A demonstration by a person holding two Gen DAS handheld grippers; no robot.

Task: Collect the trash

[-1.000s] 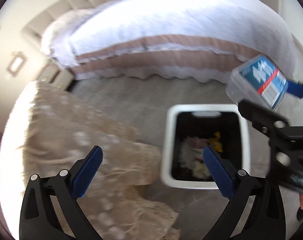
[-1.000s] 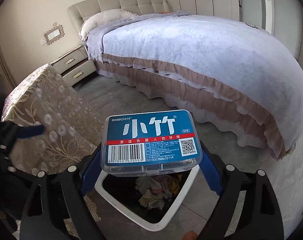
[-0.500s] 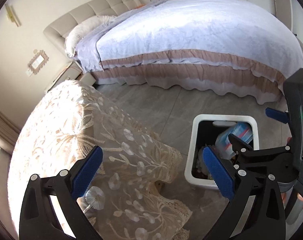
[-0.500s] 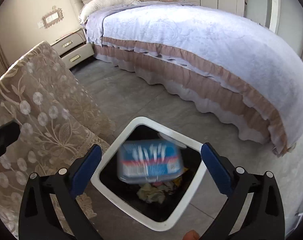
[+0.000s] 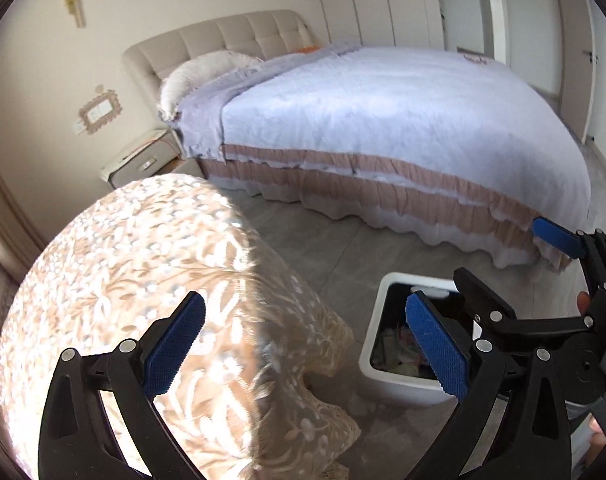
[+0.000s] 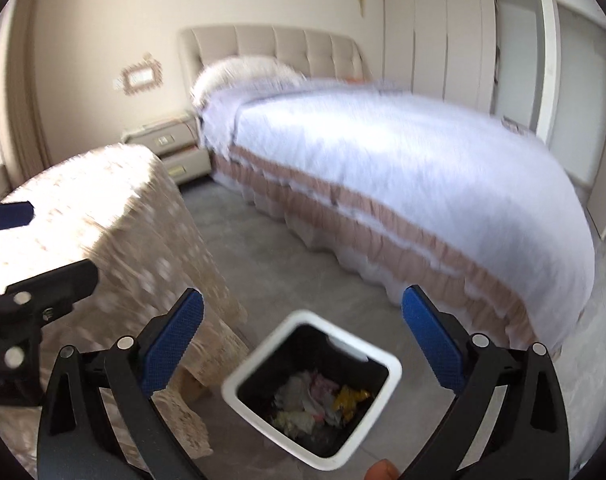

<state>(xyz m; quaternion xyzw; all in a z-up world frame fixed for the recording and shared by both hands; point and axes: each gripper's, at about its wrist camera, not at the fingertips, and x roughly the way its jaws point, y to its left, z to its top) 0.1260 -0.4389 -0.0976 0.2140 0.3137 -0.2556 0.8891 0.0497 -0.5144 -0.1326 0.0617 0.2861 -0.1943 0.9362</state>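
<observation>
Change: both grippers have lifted away from the bin; the blue-labelled plastic box held earlier cannot be made out among the litter.
Right gripper (image 6: 302, 340): jaws have just been opening, now spread wide, nothing between the ribbed blue pads.
Left gripper (image 5: 305, 346): jaws released, empty.
Bin (image 6: 259, 408): white, rounded-square rim, dark liner, upright on grey floor just beside the lace-draped table (image 6: 115, 216).
Trash (image 6: 323, 404): crumpled scraps at the bin's bottom; no clear long axis.
</observation>
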